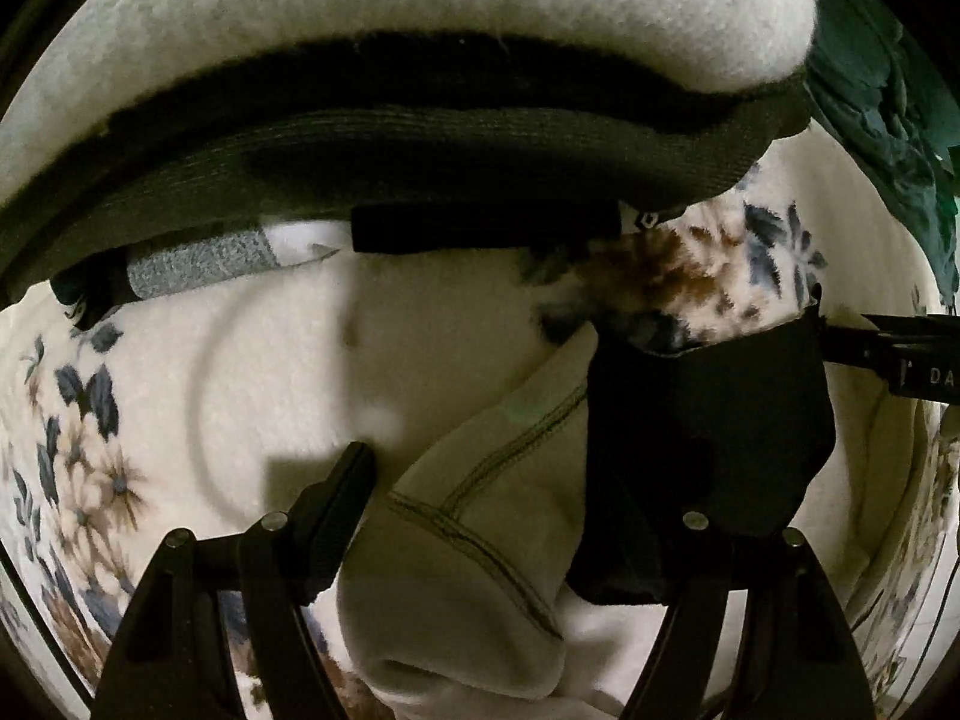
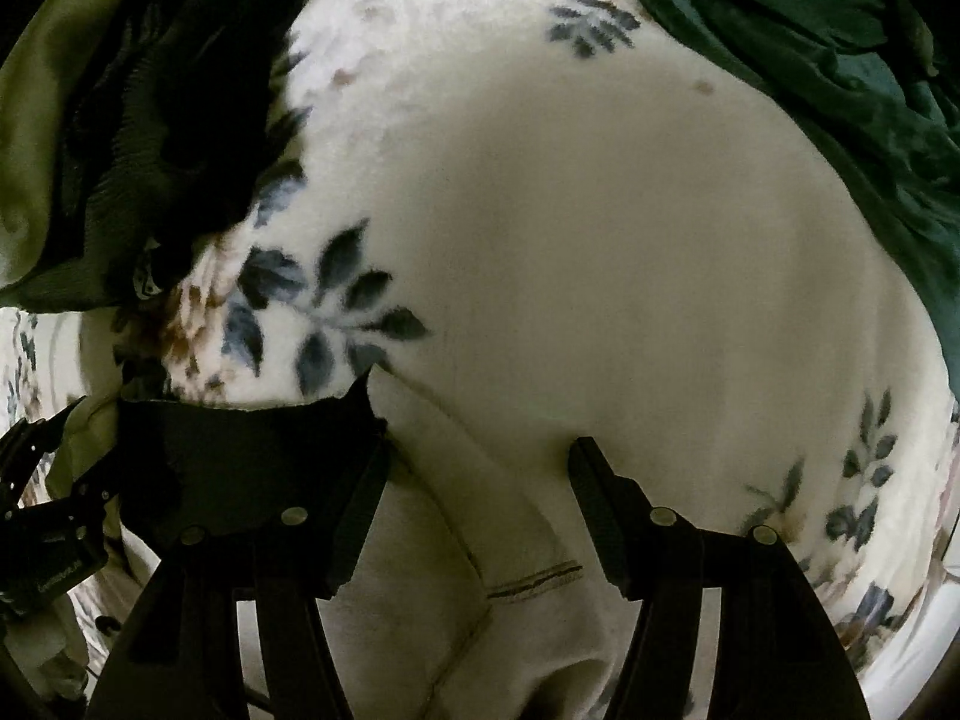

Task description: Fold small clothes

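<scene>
A small cream garment (image 1: 480,570) with dark stitched seams lies crumpled on a floral fleece blanket (image 1: 270,360). A small black cloth (image 1: 708,450) lies over its right part. My left gripper (image 1: 528,498) is open, its fingers on either side of the cream garment, the right finger hidden under the black cloth. In the right wrist view my right gripper (image 2: 480,468) is open over the cream garment (image 2: 510,600), and the black cloth (image 2: 252,462) lies against its left finger (image 2: 360,498).
A stack of folded clothes, cream fleece (image 1: 420,6) over dark knit (image 1: 420,150), lies ahead of the left gripper. A dark green cloth (image 2: 840,90) lies at the far right. The other gripper's body (image 1: 900,360) shows at the right edge.
</scene>
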Demonstrator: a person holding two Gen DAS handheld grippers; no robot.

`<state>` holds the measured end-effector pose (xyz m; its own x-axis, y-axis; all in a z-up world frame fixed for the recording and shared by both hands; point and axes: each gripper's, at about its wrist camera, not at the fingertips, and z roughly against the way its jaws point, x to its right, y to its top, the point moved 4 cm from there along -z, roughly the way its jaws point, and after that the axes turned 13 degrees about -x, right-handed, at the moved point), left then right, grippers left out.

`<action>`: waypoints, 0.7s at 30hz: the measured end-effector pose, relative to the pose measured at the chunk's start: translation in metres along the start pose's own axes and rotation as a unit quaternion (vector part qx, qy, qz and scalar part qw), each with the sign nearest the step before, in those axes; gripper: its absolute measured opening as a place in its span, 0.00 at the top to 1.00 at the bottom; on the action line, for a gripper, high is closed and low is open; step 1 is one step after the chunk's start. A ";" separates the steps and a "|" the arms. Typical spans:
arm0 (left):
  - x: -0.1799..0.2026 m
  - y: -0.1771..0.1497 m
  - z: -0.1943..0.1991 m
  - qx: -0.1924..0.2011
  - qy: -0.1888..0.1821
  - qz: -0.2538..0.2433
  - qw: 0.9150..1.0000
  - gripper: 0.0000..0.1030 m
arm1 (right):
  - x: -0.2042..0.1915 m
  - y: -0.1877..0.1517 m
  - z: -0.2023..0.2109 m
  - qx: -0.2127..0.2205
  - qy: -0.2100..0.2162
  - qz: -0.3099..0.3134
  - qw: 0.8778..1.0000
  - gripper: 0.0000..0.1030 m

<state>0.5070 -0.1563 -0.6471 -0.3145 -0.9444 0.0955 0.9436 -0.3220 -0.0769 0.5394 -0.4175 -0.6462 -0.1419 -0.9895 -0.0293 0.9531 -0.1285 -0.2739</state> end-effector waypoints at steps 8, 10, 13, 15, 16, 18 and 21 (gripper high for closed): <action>0.000 -0.002 0.004 0.012 0.015 -0.008 1.000 0.74 | -0.003 0.002 0.004 0.006 -0.006 0.000 1.000 0.46; 0.000 -0.005 0.007 0.013 0.010 -0.008 1.000 0.94 | -0.008 0.000 0.009 0.015 -0.009 0.007 1.000 0.74; 0.001 -0.012 0.017 0.027 0.009 -0.012 1.000 0.95 | -0.012 -0.002 0.019 0.035 -0.017 0.014 0.999 0.95; 0.002 -0.020 0.026 0.039 0.003 -0.011 0.999 0.95 | -0.013 -0.005 0.027 0.050 -0.018 0.019 0.998 0.96; 0.002 -0.025 0.032 0.045 0.002 -0.011 0.999 0.95 | -0.013 -0.008 0.032 0.057 -0.018 0.020 0.998 0.96; 0.002 -0.036 0.045 0.058 -0.006 -0.007 0.998 0.95 | -0.012 -0.015 0.042 0.070 -0.012 0.021 0.997 0.96; 0.002 -0.060 0.070 0.080 -0.021 0.004 0.997 0.95 | -0.005 -0.029 0.062 0.085 -0.001 0.019 0.996 0.96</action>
<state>0.4572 -0.1340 -0.5731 -0.3052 -0.9424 0.1369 0.9516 -0.2966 0.0802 0.5286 -0.4125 -0.5784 -0.1041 -0.9940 -0.0340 0.9893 -0.1000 -0.1062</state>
